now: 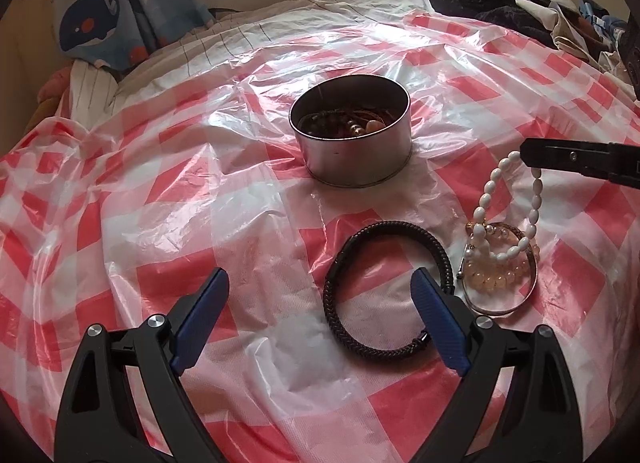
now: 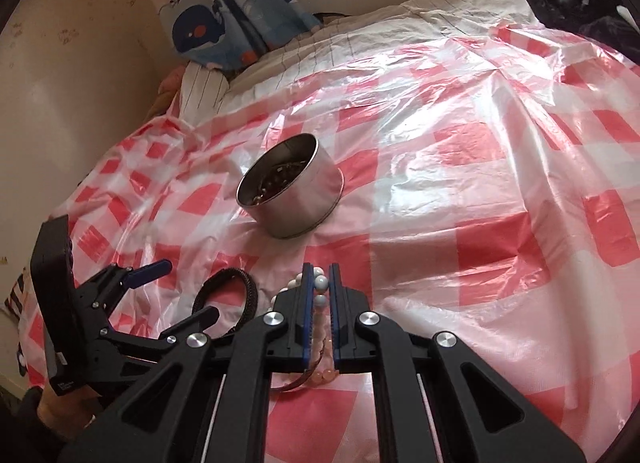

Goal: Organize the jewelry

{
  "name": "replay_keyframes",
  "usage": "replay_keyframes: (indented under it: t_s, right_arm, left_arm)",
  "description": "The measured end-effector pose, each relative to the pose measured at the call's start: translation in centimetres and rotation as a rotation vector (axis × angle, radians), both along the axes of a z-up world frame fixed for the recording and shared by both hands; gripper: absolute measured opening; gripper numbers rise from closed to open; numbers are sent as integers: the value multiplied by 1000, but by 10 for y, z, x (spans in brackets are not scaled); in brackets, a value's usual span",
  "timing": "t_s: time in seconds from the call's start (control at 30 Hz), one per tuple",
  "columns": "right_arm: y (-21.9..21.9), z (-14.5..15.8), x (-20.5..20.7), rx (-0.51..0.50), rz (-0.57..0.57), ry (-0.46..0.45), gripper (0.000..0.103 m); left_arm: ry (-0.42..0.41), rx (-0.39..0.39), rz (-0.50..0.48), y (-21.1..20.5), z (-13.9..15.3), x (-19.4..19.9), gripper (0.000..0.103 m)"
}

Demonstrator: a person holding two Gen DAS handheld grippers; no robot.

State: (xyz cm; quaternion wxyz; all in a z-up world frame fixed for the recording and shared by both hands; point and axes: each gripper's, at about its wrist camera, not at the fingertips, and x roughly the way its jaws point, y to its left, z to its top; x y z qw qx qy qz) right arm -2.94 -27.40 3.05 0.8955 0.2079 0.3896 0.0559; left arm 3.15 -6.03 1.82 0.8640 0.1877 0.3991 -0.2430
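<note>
- We hold the right tongs [image 2: 320, 283] closed on the white bead strand [image 1: 490, 219]. The beads sit pinched between the blue pads near the tips, so most of the loop hangs free below and can be carried clear of the other pieces.
- In the left wrist view, the strand's lower end drapes over the pink bead bracelet [image 1: 506, 269] and the metal bangle [image 1: 500, 295] at 4 o'clock. We judge that a straight upward lift is needed so the strand does not drag them.
- We keep the left tongs [image 1: 320, 307] open and empty, hovering over the braided black bracelet [image 1: 384, 291]. This bracelet lies flat just inside the right pad, at 5 o'clock from the tin. The wide stance suits a grasp across its cord.
- The round metal tin [image 1: 352, 131] stands upright at 12 o'clock from both tongs, well apart from the loose pieces. It already contains dark bands and beads, so we take it as the collection point.
- The red-and-white checked plastic sheet [image 1: 160, 203] covers the bed. It gives a plain working surface but is creased and slippery. The tin may shift if knocked.
</note>
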Motion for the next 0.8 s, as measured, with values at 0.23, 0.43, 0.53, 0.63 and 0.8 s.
replay_keyframes:
  t_s: [0.23,0.43,0.53,0.63,0.8]
  right_arm:
    - [-8,-15,6,-42,-56,88,9]
    - [3,-19,8,-162,-51,117,49]
    - [15,-28,12,-250,-23,154,49]
    - [27,-31,13,-309,21,159,34]
    - [22,-27,11,-268,13,128,13]
  left_arm:
    - [22,-22,-32,-4,-3,6,78]
    - [58,-74,-37,0,-3,12,70]
    - [69,-57,-70,-5,-8,8,46]
    - [95,-15,-83,-8,-13,7,10]
    - [92,-98,4,6,-3,12,7]
